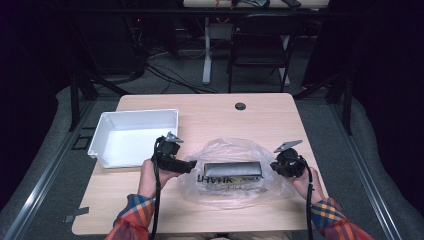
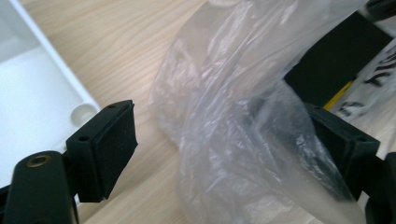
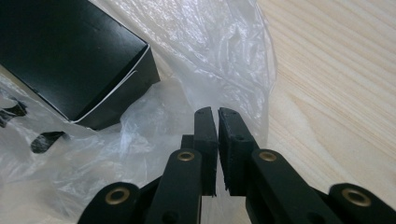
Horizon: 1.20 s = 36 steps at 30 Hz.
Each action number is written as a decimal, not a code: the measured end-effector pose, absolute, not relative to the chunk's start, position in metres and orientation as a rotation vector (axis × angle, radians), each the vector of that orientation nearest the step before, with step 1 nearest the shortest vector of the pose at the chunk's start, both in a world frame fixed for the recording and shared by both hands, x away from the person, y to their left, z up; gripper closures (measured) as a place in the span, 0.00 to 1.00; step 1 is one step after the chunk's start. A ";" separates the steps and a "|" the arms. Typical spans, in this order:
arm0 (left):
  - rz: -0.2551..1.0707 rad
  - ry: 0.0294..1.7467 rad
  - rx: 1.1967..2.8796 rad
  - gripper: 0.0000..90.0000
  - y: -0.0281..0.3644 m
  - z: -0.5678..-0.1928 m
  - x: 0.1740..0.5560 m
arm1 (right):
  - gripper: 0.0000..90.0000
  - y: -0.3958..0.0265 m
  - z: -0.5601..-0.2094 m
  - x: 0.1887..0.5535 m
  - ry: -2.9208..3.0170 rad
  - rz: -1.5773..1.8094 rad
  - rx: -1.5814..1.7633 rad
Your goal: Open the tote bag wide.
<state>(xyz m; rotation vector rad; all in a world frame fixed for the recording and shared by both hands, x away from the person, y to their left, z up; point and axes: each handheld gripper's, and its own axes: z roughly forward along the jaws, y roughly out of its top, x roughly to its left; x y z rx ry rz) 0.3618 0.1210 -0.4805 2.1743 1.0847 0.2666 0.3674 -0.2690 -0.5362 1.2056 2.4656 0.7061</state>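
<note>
A clear plastic bag [image 1: 232, 172] is seen lying on the wooden table [image 1: 210, 112], with a black box [image 1: 233, 170] inside it, near the middle of the near half of the tabletop. The left gripper [image 1: 186, 166] is held at the bag's left edge; its jaws are spread wide, a fold of film lying loosely between them and draped against one pad. The right gripper [image 1: 274, 166] is held at the bag's right edge, its jaws pressed together on the thin film [image 3: 233, 93]. A white tray [image 1: 102, 131] stands just left of the left gripper.
</note>
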 end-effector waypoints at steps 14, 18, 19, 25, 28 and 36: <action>0.378 0.991 2.380 0.71 0.092 -0.487 0.341 | 0.96 -0.271 -0.538 0.369 2.471 0.696 1.204; 0.430 1.044 2.448 0.95 0.092 -0.508 0.353 | 0.97 -0.268 -0.540 0.370 2.461 0.694 1.201; 0.449 1.054 2.454 0.97 0.093 -0.512 0.358 | 0.97 -0.267 -0.541 0.371 2.467 0.688 1.197; 0.632 1.097 2.464 0.99 0.085 -0.527 0.379 | 0.97 -0.260 -0.540 0.374 2.432 0.674 1.171; 0.635 1.106 2.507 0.99 0.083 -0.538 0.384 | 0.97 -0.259 -0.542 0.376 2.429 0.668 1.177; 0.553 1.083 2.573 0.88 0.088 -0.543 0.381 | 0.91 -0.262 -0.546 0.376 2.515 0.585 1.169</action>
